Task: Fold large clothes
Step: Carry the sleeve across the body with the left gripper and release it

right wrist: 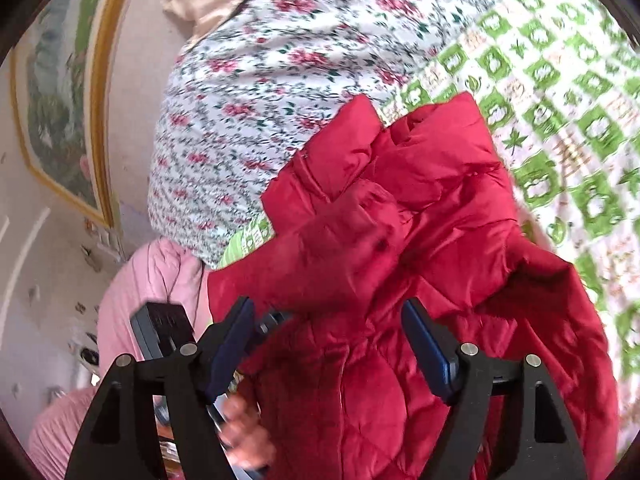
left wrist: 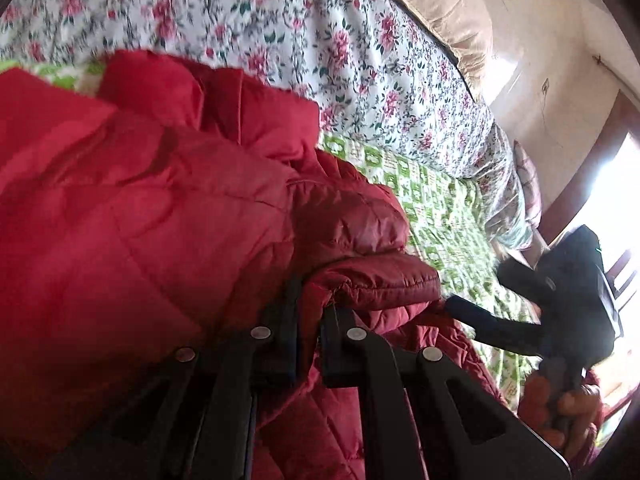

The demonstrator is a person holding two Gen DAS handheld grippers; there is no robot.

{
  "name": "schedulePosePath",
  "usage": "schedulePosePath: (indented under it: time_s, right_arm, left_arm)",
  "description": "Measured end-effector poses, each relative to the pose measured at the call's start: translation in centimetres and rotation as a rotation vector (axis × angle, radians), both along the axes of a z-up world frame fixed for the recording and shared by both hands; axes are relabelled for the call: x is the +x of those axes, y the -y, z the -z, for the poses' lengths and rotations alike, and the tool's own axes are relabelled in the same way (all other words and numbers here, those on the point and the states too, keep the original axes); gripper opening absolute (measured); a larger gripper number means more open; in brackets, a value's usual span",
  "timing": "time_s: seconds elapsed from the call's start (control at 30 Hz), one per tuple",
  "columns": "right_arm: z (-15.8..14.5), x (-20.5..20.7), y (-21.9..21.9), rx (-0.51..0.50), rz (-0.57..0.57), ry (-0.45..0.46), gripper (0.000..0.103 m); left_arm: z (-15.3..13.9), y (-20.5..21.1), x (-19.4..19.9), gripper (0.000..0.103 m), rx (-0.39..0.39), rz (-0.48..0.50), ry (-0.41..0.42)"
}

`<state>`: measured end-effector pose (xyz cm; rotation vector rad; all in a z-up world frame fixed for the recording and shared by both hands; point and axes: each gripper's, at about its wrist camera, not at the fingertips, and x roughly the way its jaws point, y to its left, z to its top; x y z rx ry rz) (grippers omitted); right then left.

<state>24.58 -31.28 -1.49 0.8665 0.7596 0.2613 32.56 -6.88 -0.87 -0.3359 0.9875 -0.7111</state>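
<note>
While bunched on the green-checked sheet (right wrist: 560, 80) near the floral quilt (left wrist: 280, 20), red padded jacket (left wrist: 160, 200) pinched at a sleeve cuff by left gripper (left wrist: 310, 312), pressed together on the fabric. Right gripper (right wrist: 328, 320) spread wide over the jacket's near side, gripping nothing. Likely risks: slick quilted shell slipping from that small pinch; single-sided pulling dragging the bulk askew, spoiling any fold line.

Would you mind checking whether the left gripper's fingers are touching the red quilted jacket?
Touching. The left wrist view shows the left gripper closed, its fingers pinching a fold of the red quilted jacket between them.
</note>
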Motion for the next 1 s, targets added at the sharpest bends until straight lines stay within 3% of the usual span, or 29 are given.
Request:
schedulePosePath:
  time_s: [0.1,0.3,0.37,0.4,0.47,0.67,0.8,0.9,1.0]
  right_arm:
    - [1.4,2.1,0.6,0.026,0.016,-0.044,0.078]
    - [4.3,5.1,0.8,0.042,0.014,-0.118,0.075]
    - [4.9,5.8,1.0,0.074,0.013,-0.114,0.046]
    - [5.2,6.0,1.1,0.075,0.015,-0.125,0.015]
    - [5.3,6.2,1.5,0.090,0.029,-0.123,0.011]
    - [2.1,6.2,-0.4,-0.032,-0.027,-0.038,0.008]
    - [-0.3,5.7,-1.2,-0.143,-0.010,0.012,0.006]
    - [-1.6,5.2,0.0,-0.152,0.040,0.047,0.006]
    - [-2.6,4.9,1.3,-0.177,0.076,0.068,0.006]
  left_arm:
    - [0.4,-0.2,0.1,0.005,-0.054,-0.004,-0.033]
    - [0.3,-0.1,0.1,0.005,-0.034,0.010,-0.054]
    - [0.2,-0.1,-0.1,0.005,-0.009,0.020,-0.061]
    - [0.1,0.1,-0.2,0.005,0.006,0.030,-0.068]
    - [-0.4,0.1,-0.7,0.007,0.060,0.085,-0.113]
    - [-3.6,-2.3,-2.2,0.011,0.041,0.125,-0.113]
    - [-5.6,-4.4,-2.5,0.021,0.045,0.123,-0.097]
    - [-7.1,-6.3,-2.4,0.021,0.065,0.105,-0.062]
    - [-8.3,-8.8,-0.9,0.021,0.119,-0.013,-0.007]
